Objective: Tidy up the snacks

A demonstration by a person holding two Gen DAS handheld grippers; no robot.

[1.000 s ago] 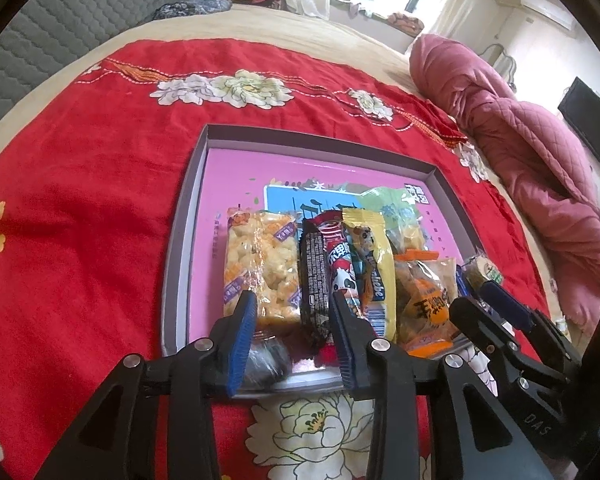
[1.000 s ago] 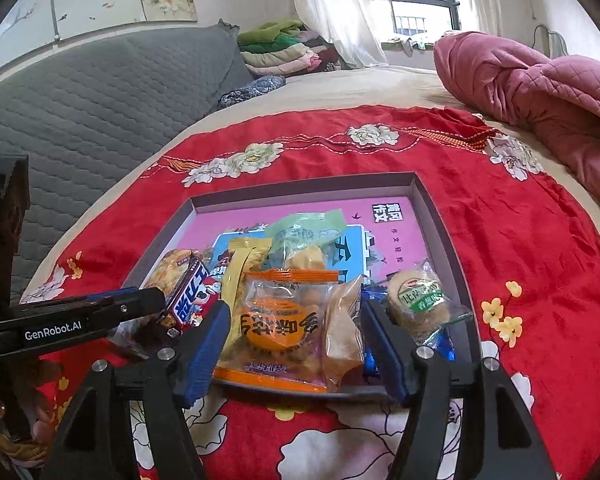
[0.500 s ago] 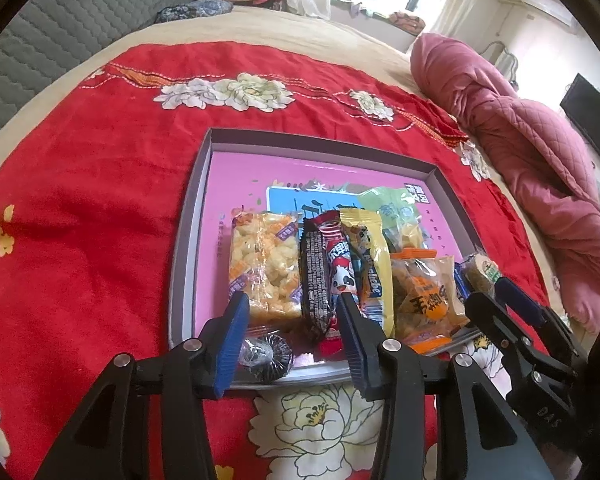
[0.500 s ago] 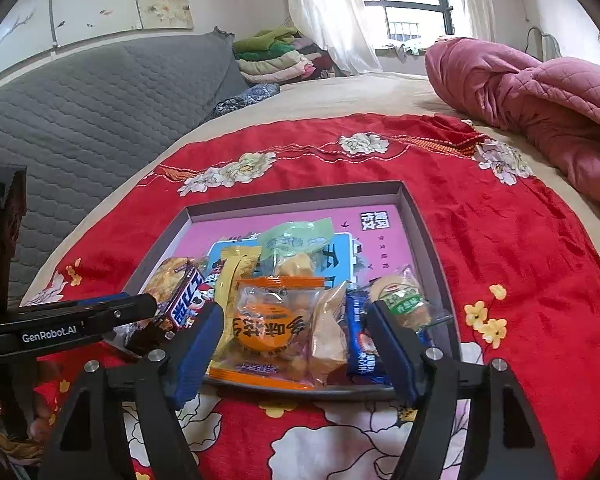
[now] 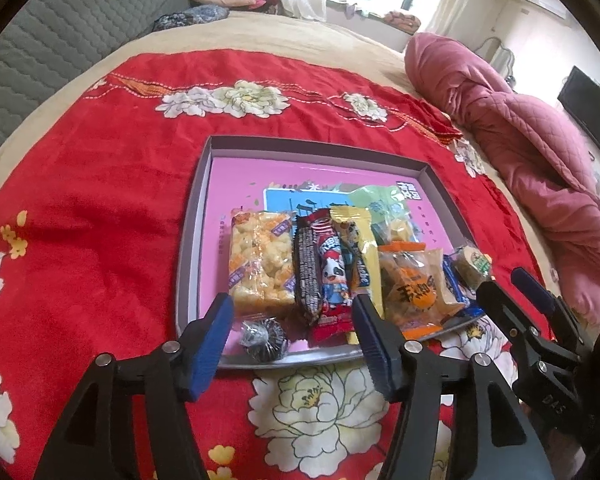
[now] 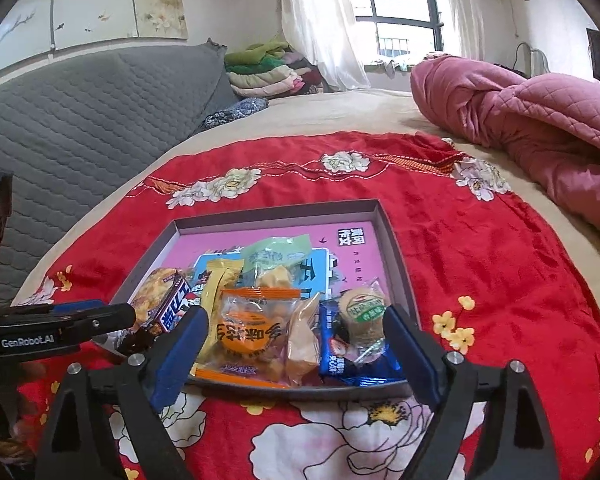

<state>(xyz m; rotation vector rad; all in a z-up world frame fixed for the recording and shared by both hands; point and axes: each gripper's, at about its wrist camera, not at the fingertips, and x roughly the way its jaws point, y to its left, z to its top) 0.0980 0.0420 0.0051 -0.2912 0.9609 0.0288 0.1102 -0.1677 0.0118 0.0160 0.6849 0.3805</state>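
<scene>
Looking down our left gripper (image 5: 294,338), we see its blue pads spread apart with nothing pressed between them; the jaws have just been opening. A small dark round sweet in clear wrap (image 5: 262,336) lies in the gap on the near edge of the tray (image 5: 188,264), free of both pads. Our right gripper (image 6: 296,354) stands wider still, its jaws also just having opened, and it grips nothing: the orange-printed clear packet (image 6: 252,332) and the blue wrapper (image 6: 354,360) lie between its pads without being squeezed.

We find the snacks gathered in the near half of the shallow grey tray with the pink floor, which rests on a red flowered blanket (image 5: 100,216). From the left view we read them across: a clear bag of yellow puffs (image 5: 260,264), a dark bar with a cartoon cow (image 5: 320,276), a yellow stick pack (image 5: 358,248), the orange-printed packet, then a small round cake with a green label (image 6: 362,314) lying on the blue wrapper. A pale green packet (image 6: 276,254) lies behind them, toward the tray's middle. The far half of the tray is bare pink.

Beyond the blanket we see a pink quilt (image 6: 532,120) bunched on the bed and a grey padded headboard (image 6: 80,112).
</scene>
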